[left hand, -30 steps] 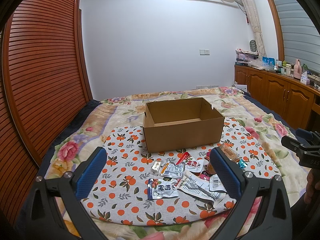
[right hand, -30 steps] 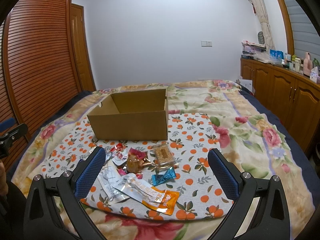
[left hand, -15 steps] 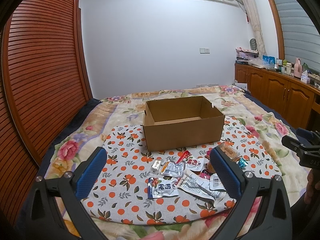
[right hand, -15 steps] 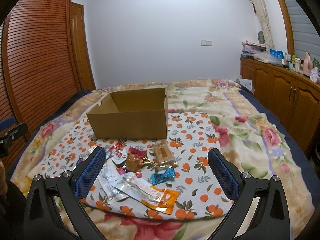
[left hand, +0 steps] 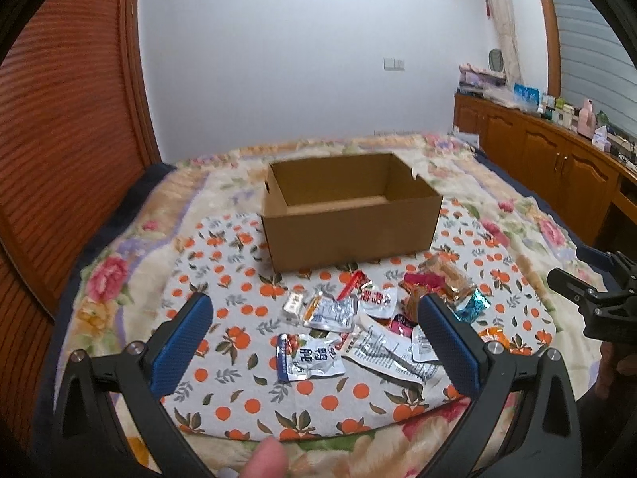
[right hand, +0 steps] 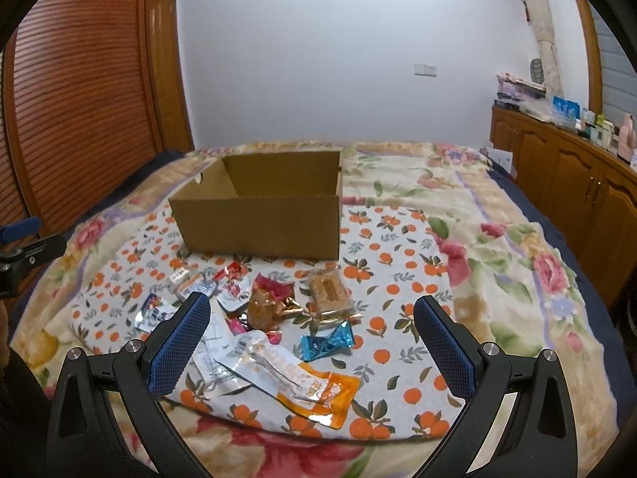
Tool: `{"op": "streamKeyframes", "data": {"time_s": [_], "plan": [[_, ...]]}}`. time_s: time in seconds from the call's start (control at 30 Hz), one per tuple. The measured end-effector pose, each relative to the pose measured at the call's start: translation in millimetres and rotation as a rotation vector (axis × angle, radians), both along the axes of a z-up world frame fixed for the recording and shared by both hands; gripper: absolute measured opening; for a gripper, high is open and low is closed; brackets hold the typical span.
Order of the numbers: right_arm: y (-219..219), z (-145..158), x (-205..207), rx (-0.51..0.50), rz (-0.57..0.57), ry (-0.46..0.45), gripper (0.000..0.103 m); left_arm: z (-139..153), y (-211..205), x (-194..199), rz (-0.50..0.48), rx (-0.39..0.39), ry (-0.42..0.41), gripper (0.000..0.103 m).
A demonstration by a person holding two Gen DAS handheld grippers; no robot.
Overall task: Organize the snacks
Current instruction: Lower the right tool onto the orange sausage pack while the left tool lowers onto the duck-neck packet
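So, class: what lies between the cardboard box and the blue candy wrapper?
In the right wrist view, a clear-wrapped biscuit lies between the cardboard box and the blue candy wrapper.

Matt cardboard box (left hand: 350,235); glossy foil packets (left hand: 310,356).

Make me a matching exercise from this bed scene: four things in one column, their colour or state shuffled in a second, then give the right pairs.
Column one:
1. cardboard box
2. twisted candy wrapper
3. long pouch nearest the right gripper
4. left gripper

Column two:
A. blue foil, lying on the orange-print cloth
B. open, holding nothing
C. brown, open-topped, no snacks visible inside
D. clear at one end, orange at the other

Pairs: 1-C, 2-A, 3-D, 4-B
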State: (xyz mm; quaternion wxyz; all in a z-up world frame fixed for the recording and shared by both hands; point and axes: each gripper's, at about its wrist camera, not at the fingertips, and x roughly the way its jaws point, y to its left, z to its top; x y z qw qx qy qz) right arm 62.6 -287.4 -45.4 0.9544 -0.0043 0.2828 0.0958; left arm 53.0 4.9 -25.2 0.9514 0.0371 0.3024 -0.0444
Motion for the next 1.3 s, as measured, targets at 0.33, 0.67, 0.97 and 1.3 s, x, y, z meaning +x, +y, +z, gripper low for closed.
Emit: {"op": "streamKeyframes", "data": {"time_s": [0.33, 0.67, 0.97, 1.3], "plan": [[11.6, -27.9, 36.9, -0.042, 0.059, 0.111, 0.103, -25.7, 21.5, 48.1, 0.01, -0.033, 0.143, 0.103], [24.2, -74.1, 68.4, -0.087, 0.154, 0.286, 0.102, -74.4, 28.3, 94.5, -0.036, -0.006, 0.336, 0.103], [30.1, -105.0, 83.3, -0.134, 0.193, 0.395, 0.097, -129.7, 18.2, 118.5, -0.037, -0.002, 0.528, 0.094], [34.6, -116.9, 86.2, -0.145, 0.224, 0.441, 0.097, -170.8, 24.5, 139.2, 0.001, -0.077, 0.663, 0.087]]}}
